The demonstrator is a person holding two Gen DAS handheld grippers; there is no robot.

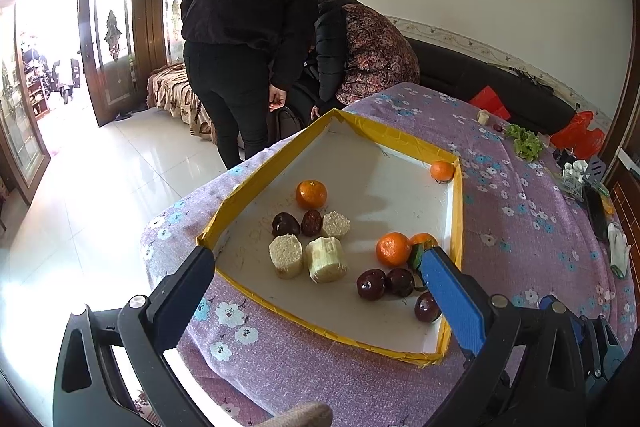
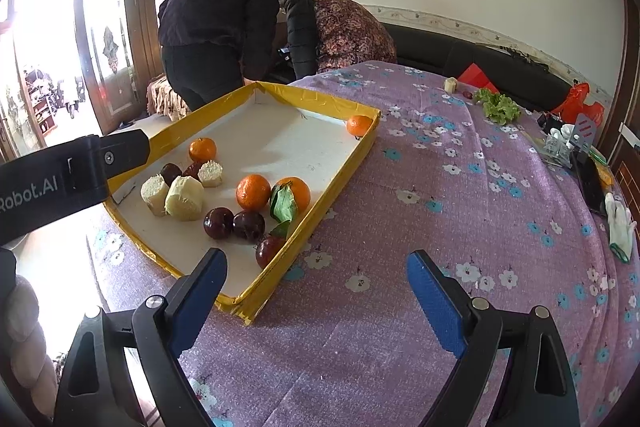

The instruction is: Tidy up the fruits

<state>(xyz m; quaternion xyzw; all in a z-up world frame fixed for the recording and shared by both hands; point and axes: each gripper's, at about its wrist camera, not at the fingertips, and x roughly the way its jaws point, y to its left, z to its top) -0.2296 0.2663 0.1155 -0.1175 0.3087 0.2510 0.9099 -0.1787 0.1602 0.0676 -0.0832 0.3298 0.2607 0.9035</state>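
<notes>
**Both grippers wide and empty over a tray of half-sorted fruit**

A shallow white foam tray with yellow taped edges (image 2: 362, 163) sits on a round table under a purple flowered cloth (image 2: 440, 227). The left gripper (image 1: 316, 263) hovers over the tray's near edge, jaws spread wide with nothing between them. Its blue-padded right finger (image 1: 448, 291) reaches in close beside a leafy orange mandarin (image 2: 294, 193) and a dark red plum (image 1: 426, 307). The right gripper (image 2: 316, 279) hangs over the tray's near corner and the bare cloth, also wide and holding nothing.

Counted in the tray:
- four orange mandarins: two together (image 2: 253, 191), one by the pale pieces (image 2: 202, 149), one alone in the far corner (image 2: 359, 125)
- five dark red fruits: three shiny plums near the right wall (image 2: 218, 223), two duller ones among the pale pieces (image 1: 286, 224)
- three pale, cream-coloured peeled cylinder chunks (image 1: 325, 259), possibly sugar cane

Risks, as a judgement: round fruit rolls easily on smooth foam, so a nudge from the left gripper's finger could scatter the plum and mandarin groups. A hard squeeze could bruise a plum. The light tray may slide if a finger catches its wall.

Two people bend over by a black sofa behind the table.
</notes>
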